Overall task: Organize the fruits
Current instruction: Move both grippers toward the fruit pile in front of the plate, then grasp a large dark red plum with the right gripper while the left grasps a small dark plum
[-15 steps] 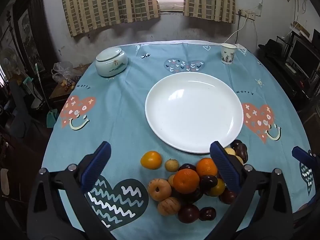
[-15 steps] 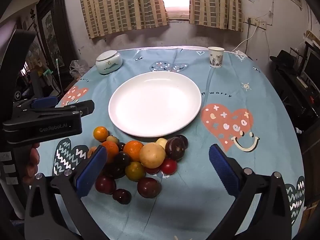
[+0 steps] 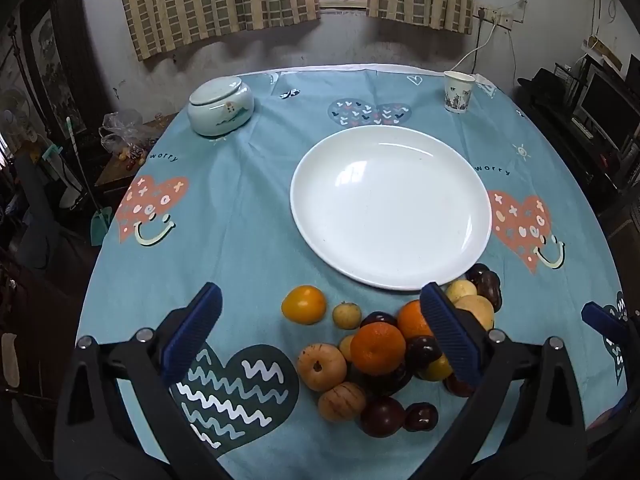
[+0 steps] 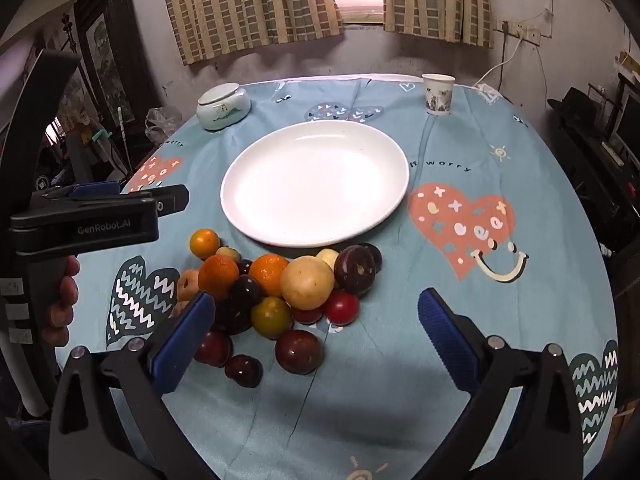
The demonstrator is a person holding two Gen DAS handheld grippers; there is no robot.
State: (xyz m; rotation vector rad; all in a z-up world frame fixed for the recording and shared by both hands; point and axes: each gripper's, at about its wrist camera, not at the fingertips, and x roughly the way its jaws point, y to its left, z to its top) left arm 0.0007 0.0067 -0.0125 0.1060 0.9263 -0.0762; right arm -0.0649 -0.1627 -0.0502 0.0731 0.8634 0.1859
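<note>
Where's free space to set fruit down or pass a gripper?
Free: the white plate, empty; cloth between lidded bowl and plate; cloth right of the fruit pile. Crowded: the pile against the plate's near rim.

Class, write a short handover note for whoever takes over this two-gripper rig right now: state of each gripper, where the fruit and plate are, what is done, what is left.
Left gripper: open, empty, above the near table.
Right gripper: open, empty, over the near edge of the fruit.
White plate: mid-table, nothing on it.
Fruit pile: oranges, dark plums, yellow and tan fruit heaped on the tablecloth just in front of the plate; one small orange fruit sits apart on the pile's left.
Done: nothing moved yet.
Left: all the fruit, presumably onto the plate.
</note>
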